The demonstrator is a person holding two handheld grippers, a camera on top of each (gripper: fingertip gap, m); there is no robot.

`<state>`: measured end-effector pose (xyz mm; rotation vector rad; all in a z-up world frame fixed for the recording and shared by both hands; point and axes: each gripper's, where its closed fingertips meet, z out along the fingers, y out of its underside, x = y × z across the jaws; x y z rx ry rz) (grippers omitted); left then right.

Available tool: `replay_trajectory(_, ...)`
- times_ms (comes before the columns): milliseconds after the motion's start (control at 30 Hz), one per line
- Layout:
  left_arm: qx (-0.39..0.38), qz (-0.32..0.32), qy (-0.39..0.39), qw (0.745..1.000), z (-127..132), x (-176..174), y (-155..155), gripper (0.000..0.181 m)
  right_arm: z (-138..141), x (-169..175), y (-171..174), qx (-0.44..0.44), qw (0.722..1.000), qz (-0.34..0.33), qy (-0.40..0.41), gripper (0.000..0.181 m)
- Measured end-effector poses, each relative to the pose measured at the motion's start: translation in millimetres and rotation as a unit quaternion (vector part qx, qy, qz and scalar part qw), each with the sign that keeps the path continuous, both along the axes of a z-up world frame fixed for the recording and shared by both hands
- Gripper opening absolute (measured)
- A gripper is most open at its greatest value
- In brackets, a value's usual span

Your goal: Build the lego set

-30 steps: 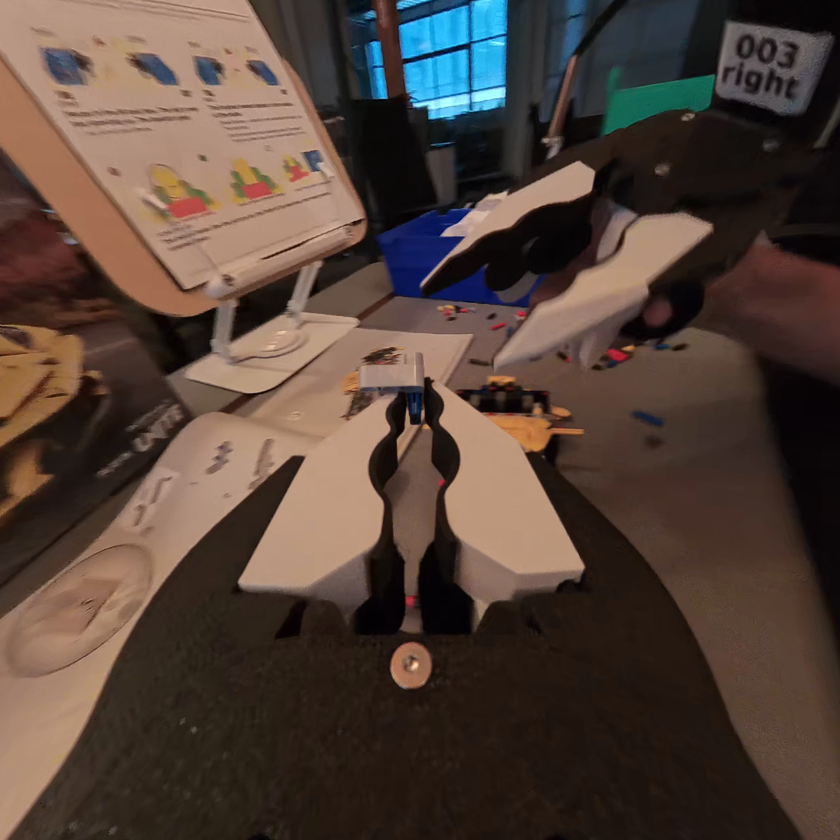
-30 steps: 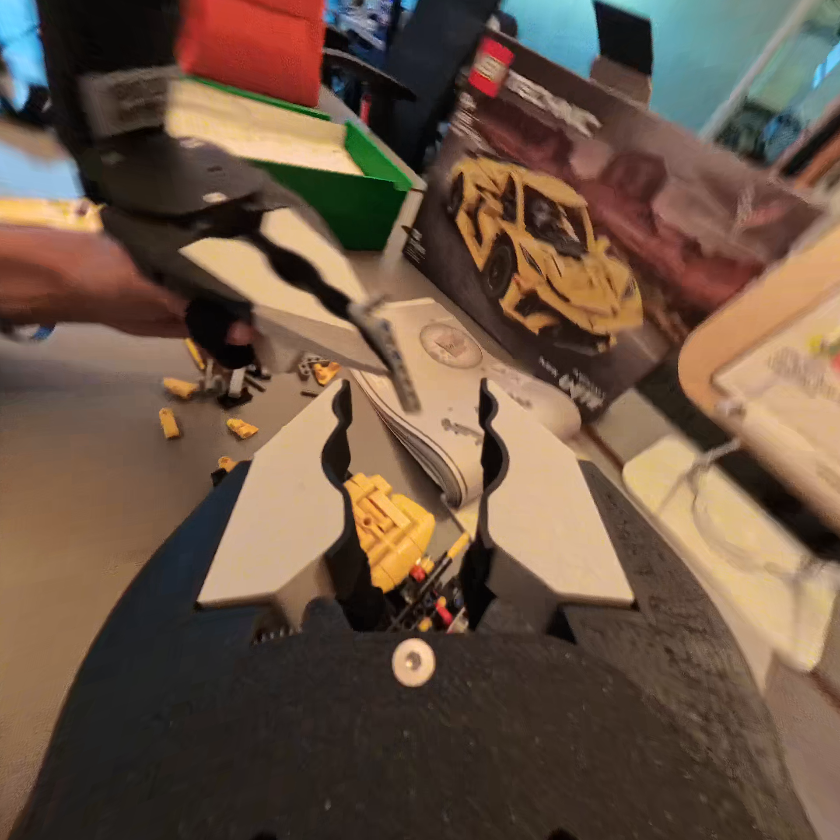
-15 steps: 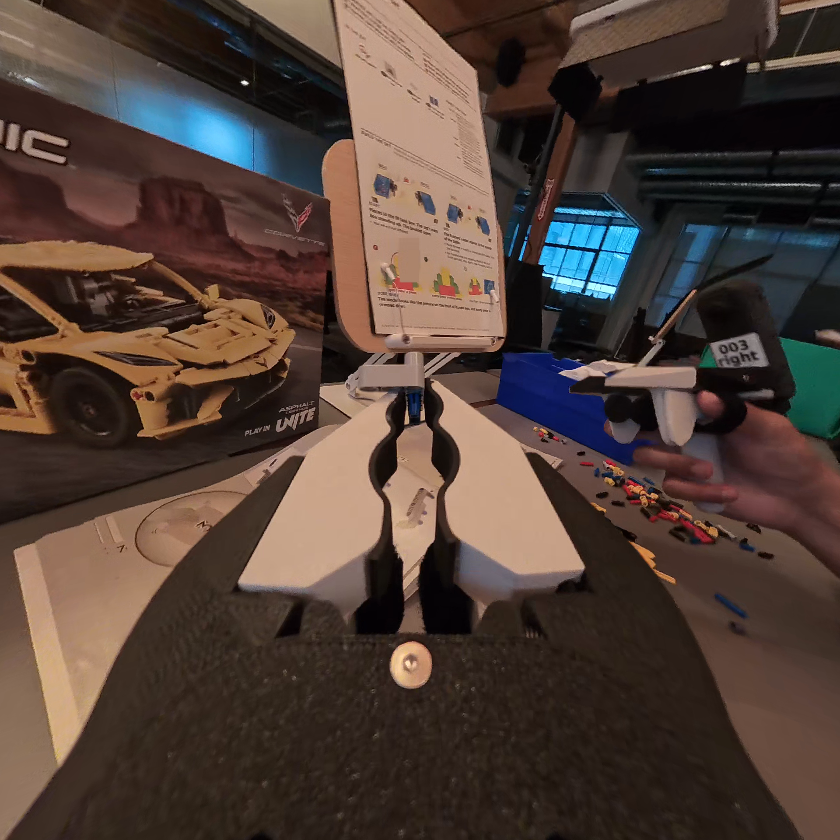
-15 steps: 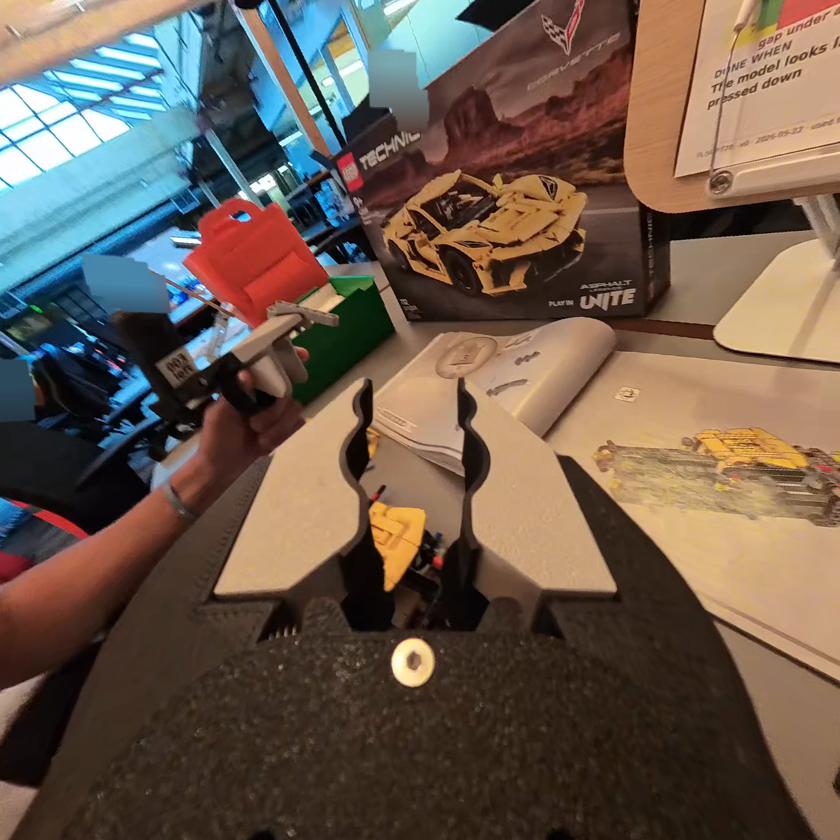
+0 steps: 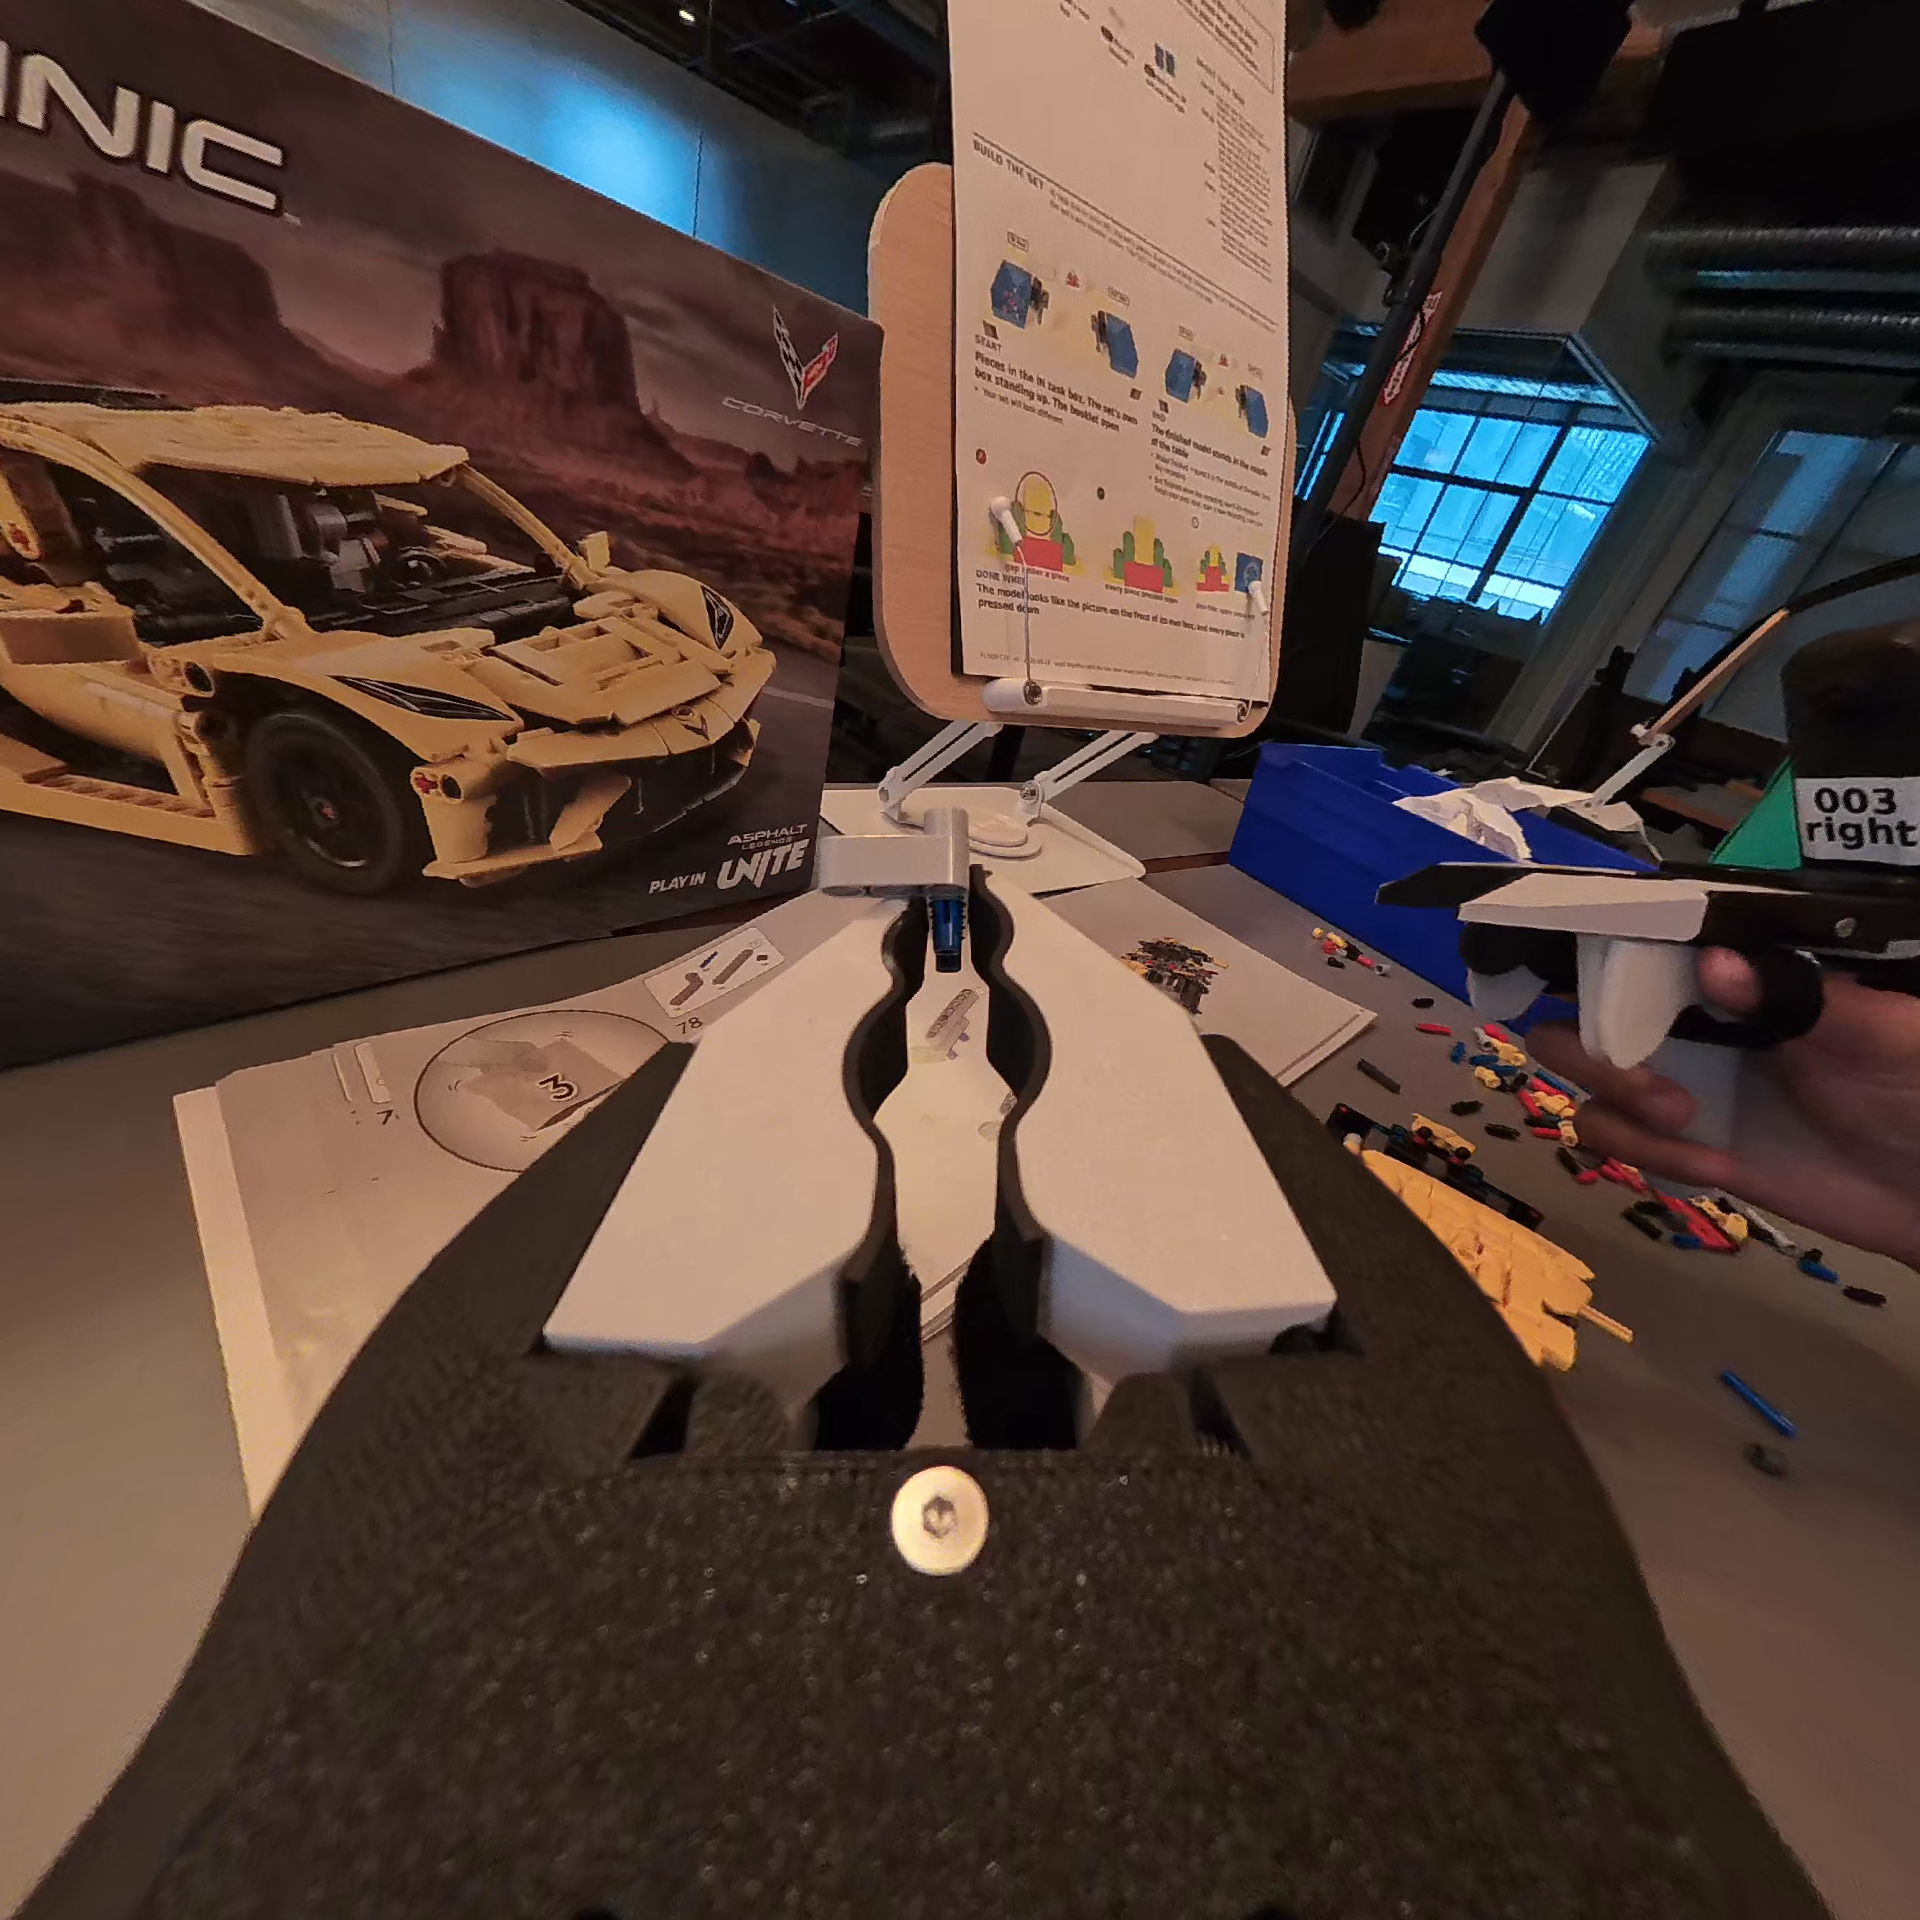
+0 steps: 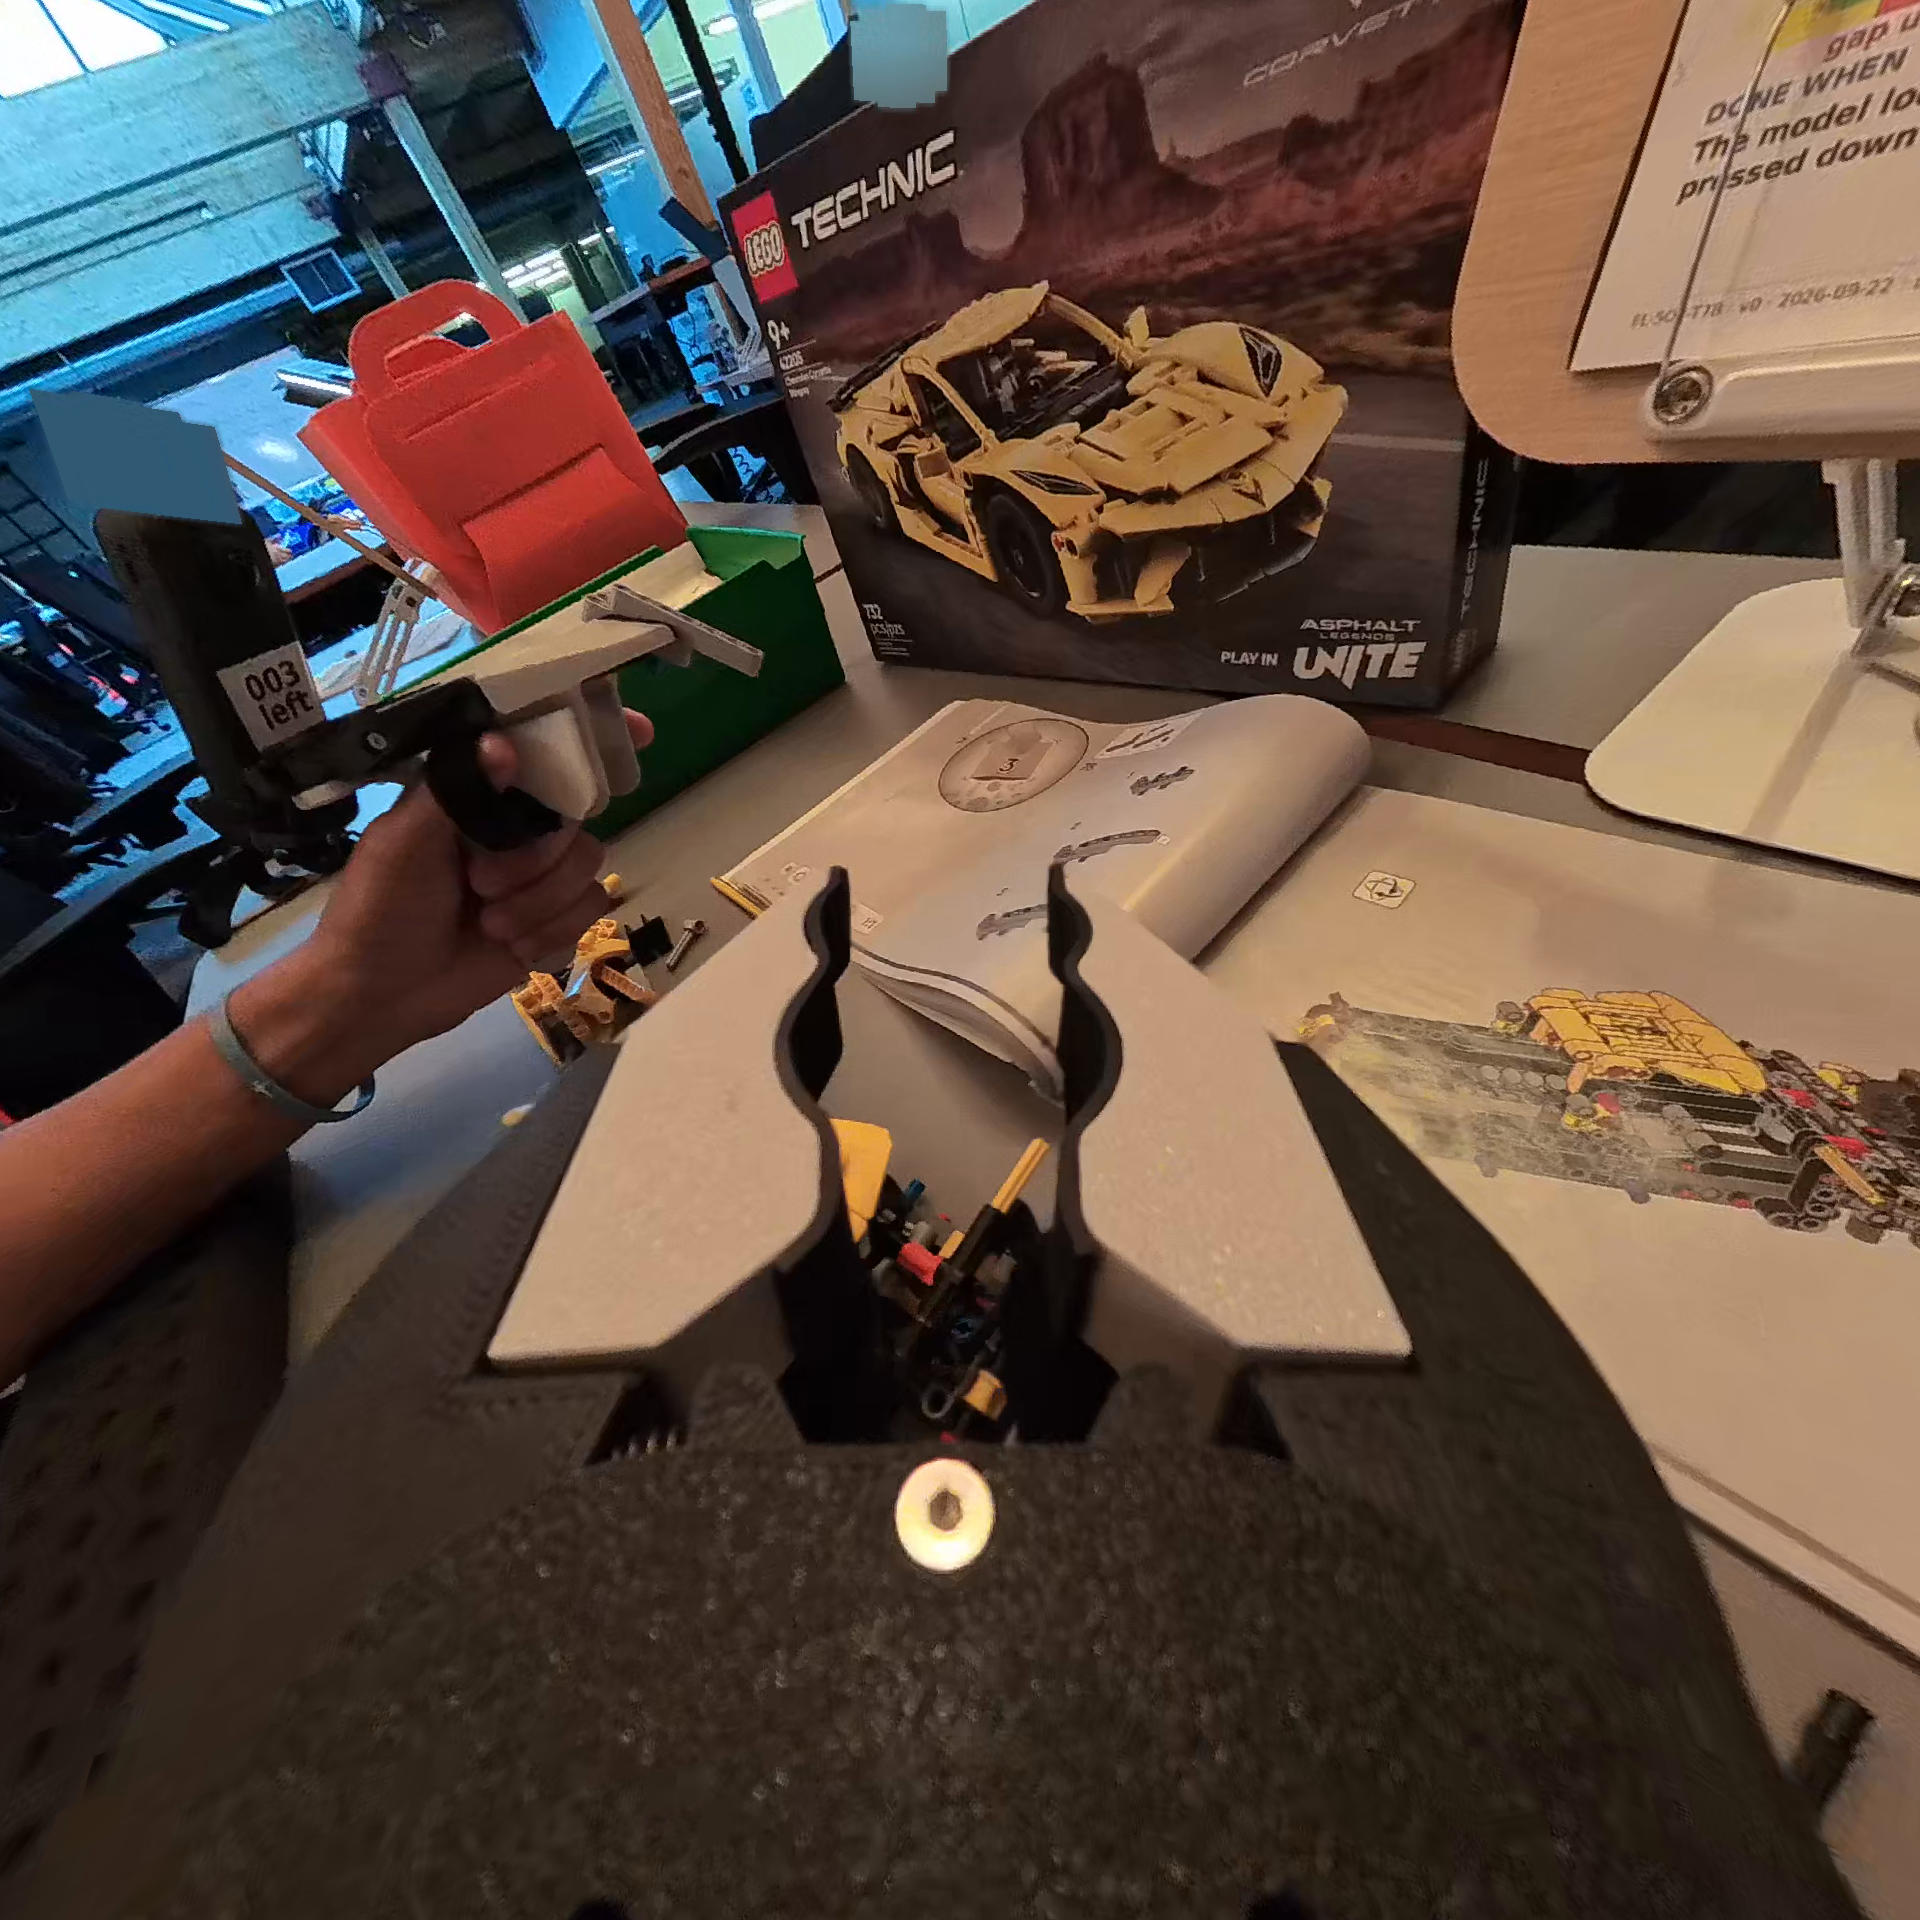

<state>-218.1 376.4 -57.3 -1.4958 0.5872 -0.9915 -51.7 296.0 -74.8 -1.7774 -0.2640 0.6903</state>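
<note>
A workshop-like industrial hall: exposed ceiling pipes, gridded factory windows, and worktables with parts bins.

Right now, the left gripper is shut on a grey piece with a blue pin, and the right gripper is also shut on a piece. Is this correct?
Not fully. The left gripper is indeed shut on the grey piece with a blue pin, but the right gripper is open and holds nothing: the right wrist view shows a clear gap between its fingers.
</note>
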Motion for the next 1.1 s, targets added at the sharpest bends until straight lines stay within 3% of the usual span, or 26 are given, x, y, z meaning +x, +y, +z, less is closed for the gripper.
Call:
replay_trajectory(200,-0.007,-0.02,-0.018,1.0,4.4,3.8,-7.1,0.007,9.0,21.0,-2.2,0.01,0.999,-0.03,-0.038,0.034)
replay_trajectory(333,-0.029,-0.086,-0.07,0.993,13.9,14.0,-25.2,0.007,23.1,21.3,-11.6,0.034,0.997,-0.02,-0.069,0.034)
replay_trajectory(500,-0.076,-0.207,-0.183,0.958,37.9,25.1,-61.7,0.006,31.2,-34.4,-33.2,0.036,0.992,0.118,0.02,0.034)
replay_trajectory(600,-0.075,-0.232,-0.188,0.951,42.4,29.5,-72.8,0.007,29.0,-37.5,-35.7,0.03,0.99,0.134,0.032,0.033)
replay_trajectory(800,-0.058,-0.214,-0.148,0.964,34.2,33.1,-71.3,0.006,19.5,-9.4,-41.8,0.005,0.995,0.103,0.006,0.024)
replay_trajectory(900,-0.054,-0.206,-0.11,0.971,23.7,40.2,-71.0,0.006,-5.1,-1.5,-72.6,-0.061,0.99,0.119,-0.044,0.024)
replay_trajectory(967,-0.049,-0.206,-0.098,0.972,22.3,44.3,-74.3,0.006,-36.4,6.9,-106.8,-0.122,0.976,0.134,-0.123,0.027)
replay_trajectory(1100,-0.034,-0.213,-0.07,0.974,19.8,51.7,-84.7,0.006,-79.9,14.6,-172.8,-0.176,0.955,0.13,-0.201,0.027)
